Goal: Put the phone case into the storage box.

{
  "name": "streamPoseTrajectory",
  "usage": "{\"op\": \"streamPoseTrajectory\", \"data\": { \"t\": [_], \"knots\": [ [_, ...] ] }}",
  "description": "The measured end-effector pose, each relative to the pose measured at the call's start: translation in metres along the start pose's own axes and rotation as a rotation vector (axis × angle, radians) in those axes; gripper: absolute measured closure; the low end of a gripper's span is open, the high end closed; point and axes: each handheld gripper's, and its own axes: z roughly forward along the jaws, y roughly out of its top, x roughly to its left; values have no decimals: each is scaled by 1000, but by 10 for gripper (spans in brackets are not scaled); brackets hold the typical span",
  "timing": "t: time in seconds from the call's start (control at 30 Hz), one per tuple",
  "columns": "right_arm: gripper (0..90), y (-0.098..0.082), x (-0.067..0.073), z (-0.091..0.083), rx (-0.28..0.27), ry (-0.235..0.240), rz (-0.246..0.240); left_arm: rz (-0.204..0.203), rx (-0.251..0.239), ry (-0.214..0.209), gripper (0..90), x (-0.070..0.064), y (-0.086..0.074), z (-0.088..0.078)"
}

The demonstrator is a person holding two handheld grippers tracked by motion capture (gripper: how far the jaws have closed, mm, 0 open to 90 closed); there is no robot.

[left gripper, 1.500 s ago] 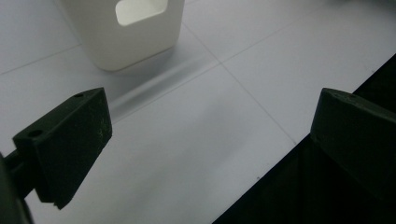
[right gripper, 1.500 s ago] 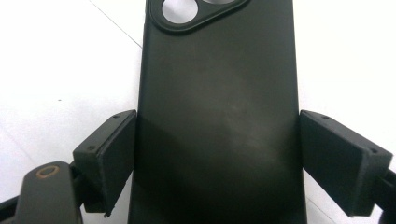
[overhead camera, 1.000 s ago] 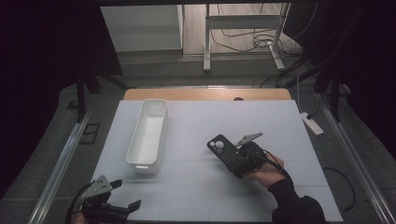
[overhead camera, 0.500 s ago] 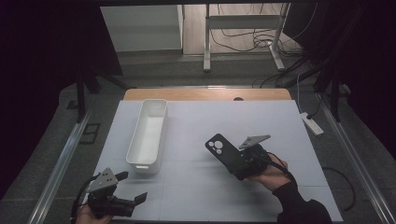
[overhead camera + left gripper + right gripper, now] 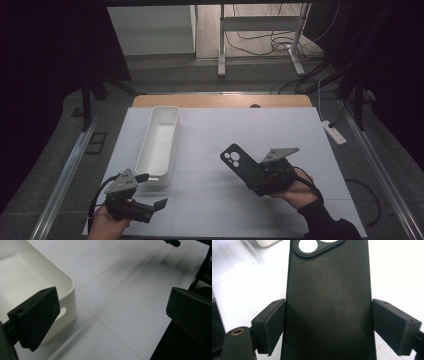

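On the white table mat (image 5: 280,130), high view: the right gripper (image 5: 257,181) sits at about four o'clock from the mat's centre, held in the person's right hand (image 5: 295,186). Its jaws pinch the lower end of a flat black rubbery phone case with round camera cut-outs (image 5: 242,165), which juts toward ten o'clock with the cut-out end tilted clear of the mat — a carrying hold, judged, that keeps most of the case free. A long white rectangular plastic bin (image 5: 161,138) lies lengthwise at nine o'clock of centre, open side up and apparently holding nothing. It is the likely destination, being the one container present. The left gripper (image 5: 159,204) rests at seven o'clock, just beside the bin's near end, jaws pointing toward three o'clock and carrying nothing. It is judged to be standing by, or placed to steady the bin.

Left gripper view: the left gripper (image 5: 110,320) has its jaws spread wide with bare mat between them. The white bin's rounded corner (image 5: 60,287) lies behind the jaw at nine o'clock, close to it; contact cannot be confirmed.

Right gripper view: the right gripper (image 5: 328,326) has one jaw against each long edge of the black case (image 5: 329,297) — pressed across its width, below the camera cut-outs at twelve o'clock. The grip appears square and even, so slippage looks unlikely. A corner of the white bin (image 5: 265,242) shows at eleven o'clock, well apart from the case.
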Motion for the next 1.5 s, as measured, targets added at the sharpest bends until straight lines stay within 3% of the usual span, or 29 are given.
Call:
{"op": "streamPoseTrajectory", "data": {
  "t": [0.1, 0.47, 0.8, 0.97, 1.5],
  "knots": [
    [153, -1, 2, -4, -13, 13, -10, 1, -16, -28, 0, 4, 5, 3],
    [153, -6, 9, -15, -52, 58, -36, 3, -64, -47, 0, 7, 19, 12],
    [152, -9, 13, -23, -81, 96, -51, 27, -55, -72, 0, 8, 32, 25],
    [152, -10, 14, -25, -92, 116, -60, 39, -50, -117, 0, 8, 37, 28],
    [151, -11, 20, -27, -104, 154, -78, 108, -55, -203, 0, 8, 54, 46]
  ]
}}
